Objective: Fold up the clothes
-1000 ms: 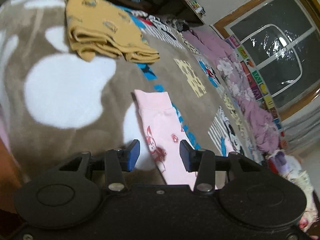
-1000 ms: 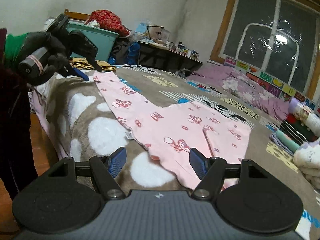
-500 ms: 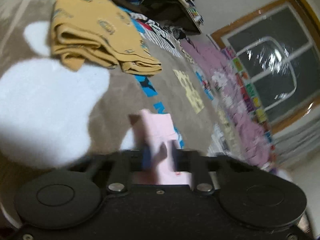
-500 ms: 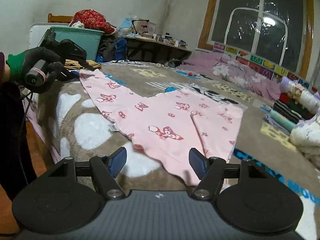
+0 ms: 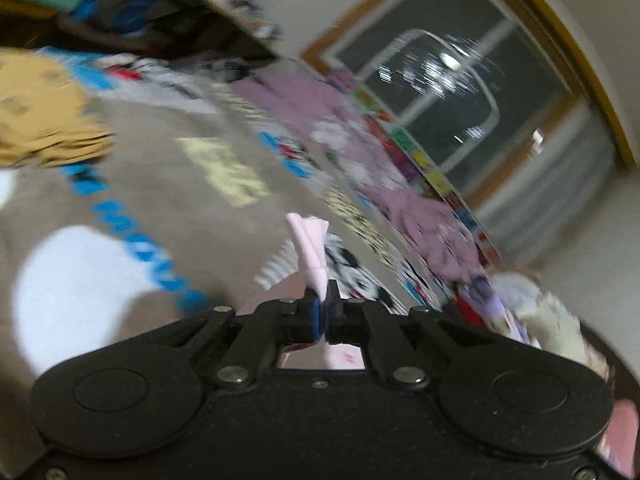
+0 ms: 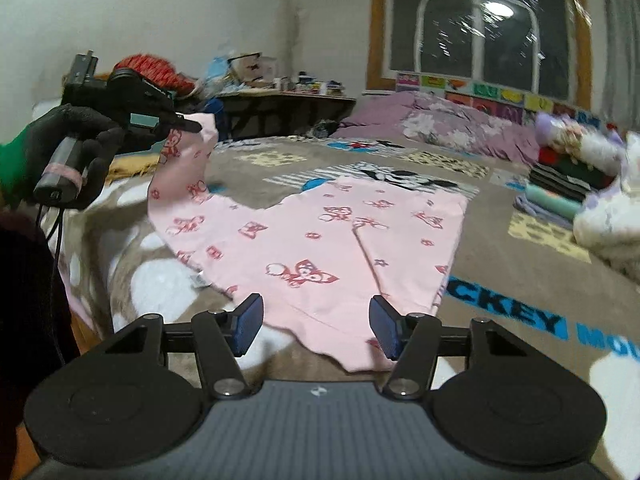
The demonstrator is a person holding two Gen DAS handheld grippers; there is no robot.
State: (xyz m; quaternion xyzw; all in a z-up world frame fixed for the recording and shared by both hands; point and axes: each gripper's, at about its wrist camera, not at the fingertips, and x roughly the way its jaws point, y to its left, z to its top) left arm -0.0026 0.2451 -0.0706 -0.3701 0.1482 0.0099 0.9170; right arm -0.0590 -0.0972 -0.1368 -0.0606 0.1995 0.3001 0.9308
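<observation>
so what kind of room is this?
Likely a home bedroom: a wide bed under a cartoon blanket, a purple quilt bunched by the window, and a cluttered desk at the wall.

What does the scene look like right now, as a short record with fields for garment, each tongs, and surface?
garment: pink printed pants, mostly flat, one leg end lifted
left tongs: shut on the pants' leg end
right tongs: closing, pads apart and not pressing, near hem between them
surface: brown blanket with white patches
nearby: folded yellow garment; clothes stack
</observation>
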